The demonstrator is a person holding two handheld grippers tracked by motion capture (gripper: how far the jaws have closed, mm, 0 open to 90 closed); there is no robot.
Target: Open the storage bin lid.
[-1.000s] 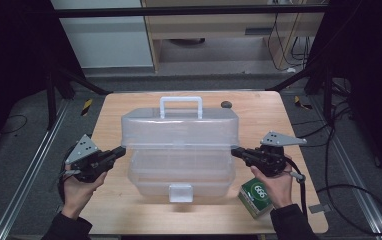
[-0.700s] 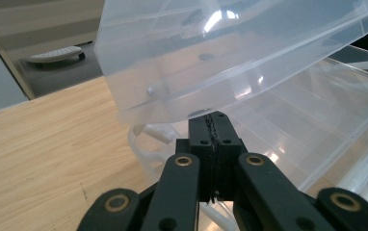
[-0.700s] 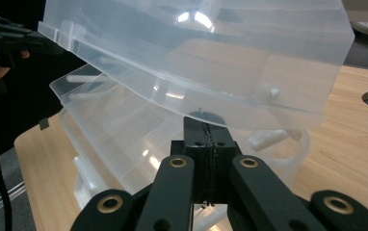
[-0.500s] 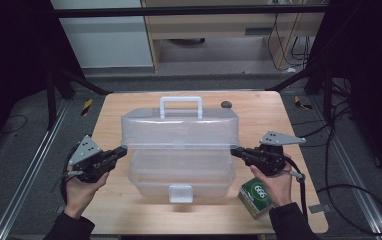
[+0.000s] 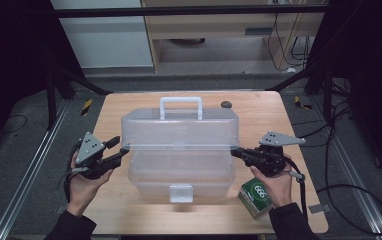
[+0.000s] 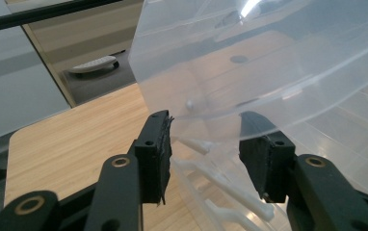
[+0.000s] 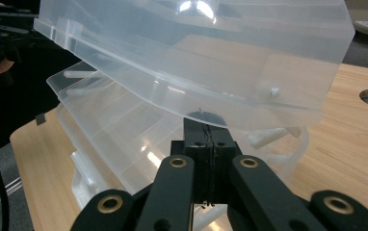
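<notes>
The left gripper's (image 5: 110, 156) jaws had just been opening, spread astride the raised lid's (image 5: 179, 131) rim; the right gripper's (image 5: 246, 155) jaws stayed pressed together beneath it. Unsupported, the clear, glossy, ribbed plastic lid could slam onto the box (image 5: 181, 175) mid-bench (image 5: 129, 107).

The clear plastic box (image 5: 181, 150) with its raised lid (image 5: 179, 127) blocks the centre of the table (image 5: 129, 220). Bare wood lies open along the bottom edge and upper corners; a green carton (image 5: 255, 197) crowds the lower right.
</notes>
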